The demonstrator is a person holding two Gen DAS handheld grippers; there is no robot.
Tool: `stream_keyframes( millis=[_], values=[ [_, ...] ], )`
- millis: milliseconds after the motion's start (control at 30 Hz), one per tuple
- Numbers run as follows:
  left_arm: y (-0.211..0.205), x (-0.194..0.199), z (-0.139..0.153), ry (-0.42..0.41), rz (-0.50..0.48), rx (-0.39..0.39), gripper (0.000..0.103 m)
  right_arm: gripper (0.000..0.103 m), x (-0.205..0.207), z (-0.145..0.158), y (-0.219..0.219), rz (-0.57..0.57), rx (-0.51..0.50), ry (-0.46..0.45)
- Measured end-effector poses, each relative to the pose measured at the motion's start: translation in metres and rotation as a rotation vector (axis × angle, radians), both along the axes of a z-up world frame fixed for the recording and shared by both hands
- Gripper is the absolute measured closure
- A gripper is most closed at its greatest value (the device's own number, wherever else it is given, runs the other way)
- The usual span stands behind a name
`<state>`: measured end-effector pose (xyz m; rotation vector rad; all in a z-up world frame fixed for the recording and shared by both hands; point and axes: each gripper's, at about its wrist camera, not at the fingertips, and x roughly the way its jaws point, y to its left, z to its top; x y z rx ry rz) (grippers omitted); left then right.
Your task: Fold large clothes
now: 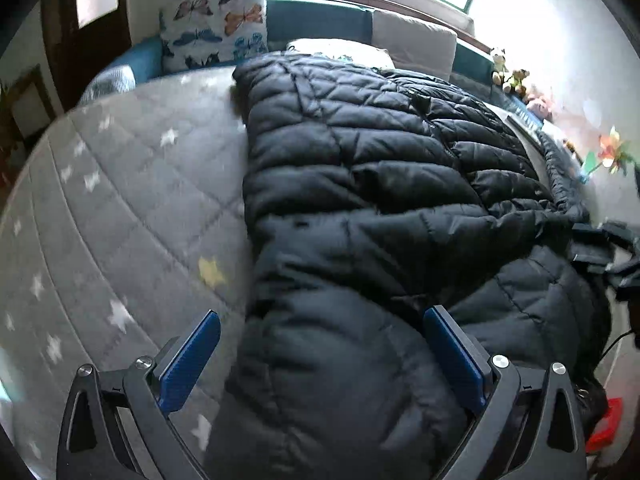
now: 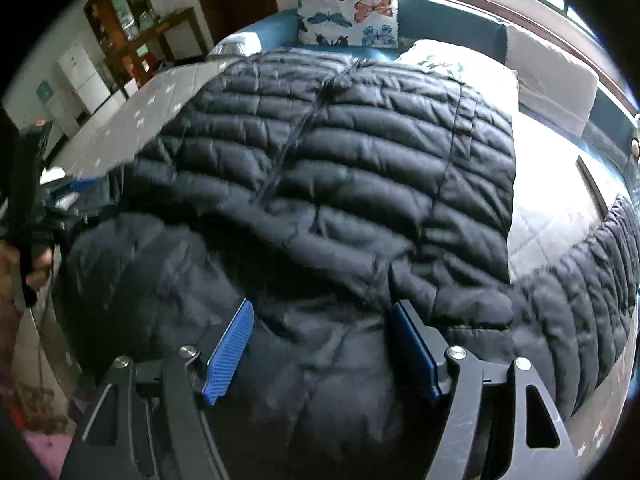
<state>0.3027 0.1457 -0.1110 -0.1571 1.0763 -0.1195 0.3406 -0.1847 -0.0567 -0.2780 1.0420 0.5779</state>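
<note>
Lengthwise, black puffer coat [image 2: 320,168] toward butterfly pillow [image 2: 348,12]

The bed [image 1: 120,184] wears a grey quilted cover with white stars and 1 yellow star. A black puffer jacket [image 1: 380,184] lies spread on it — 1 sleeve [image 2: 580,300] stretched out to the side. At the head a butterfly-print pillow [image 1: 216,24] stands upright, with a white pillow [image 1: 340,50] lying flat just beside it — its near edge under the jacket.

L gripper [image 1: 320,320] & R gripper [image 2: 322,308]: jaws wide apart, pointing steeply down.
</note>
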Motion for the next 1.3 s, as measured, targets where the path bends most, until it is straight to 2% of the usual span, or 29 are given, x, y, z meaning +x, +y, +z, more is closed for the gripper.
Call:
stream_keyframes(
  millis=[133, 233, 367, 500, 633, 733, 800, 867, 933, 1067, 1133, 1233, 1300],
  values=[
    [0.007, -0.006, -0.016, 0.017, 0.028, -0.075, 0.0, 0.024, -0.004, -0.023, -0.009, 0.005, 0.043, 0.017],
    [0.004, -0.006, -0.018, 0.014, 0.029, -0.039, 0.0, 0.024, -0.002, -0.024, -0.011, 0.032, 0.053, 0.023],
    [-0.002, -0.008, -0.012, -0.004, 0.02, 0.012, 0.0, 0.024, -0.001, 0.008, -0.027, -0.002, 0.096, 0.066],
    [-0.005, -0.006, -0.008, 0.002, 0.023, 0.025, 0.0, 0.024, -0.014, 0.046, -0.047, -0.034, 0.058, -0.009],
    [-0.011, -0.007, 0.004, -0.023, 0.012, 0.098, 0.0, 0.024, -0.027, 0.065, -0.054, -0.024, 0.051, -0.044],
    [-0.018, -0.011, 0.014, -0.043, -0.005, 0.168, 0.0, 0.024, -0.028, 0.05, -0.053, -0.006, 0.09, 0.0],
    [-0.021, -0.016, 0.024, -0.056, -0.012, 0.195, 0.0, 0.024, -0.021, 0.025, -0.051, -0.017, 0.09, 0.048],
    [-0.022, -0.022, 0.037, -0.072, -0.015, 0.203, 0.0, 0.024, -0.012, -0.008, -0.048, -0.034, 0.047, 0.086],
    [-0.025, -0.031, 0.054, -0.097, -0.018, 0.215, 0.0, 0.024, -0.008, -0.027, -0.051, -0.044, 0.07, 0.107],
    [-0.039, -0.044, 0.09, -0.169, -0.051, 0.25, 0.0, 0.024, -0.008, -0.008, -0.068, -0.051, 0.153, 0.109],
    [-0.05, -0.044, 0.101, -0.187, -0.07, 0.247, 0.0, 0.024, -0.01, 0.007, -0.085, -0.076, 0.182, 0.076],
    [-0.078, -0.036, 0.108, -0.186, -0.126, 0.215, 0.0, 0.024, -0.008, 0.026, -0.119, -0.145, 0.223, 0.036],
    [-0.101, -0.028, 0.105, -0.175, -0.16, 0.216, 0.0, 0.024, -0.004, 0.033, -0.152, -0.231, 0.246, 0.007]
  ],
)
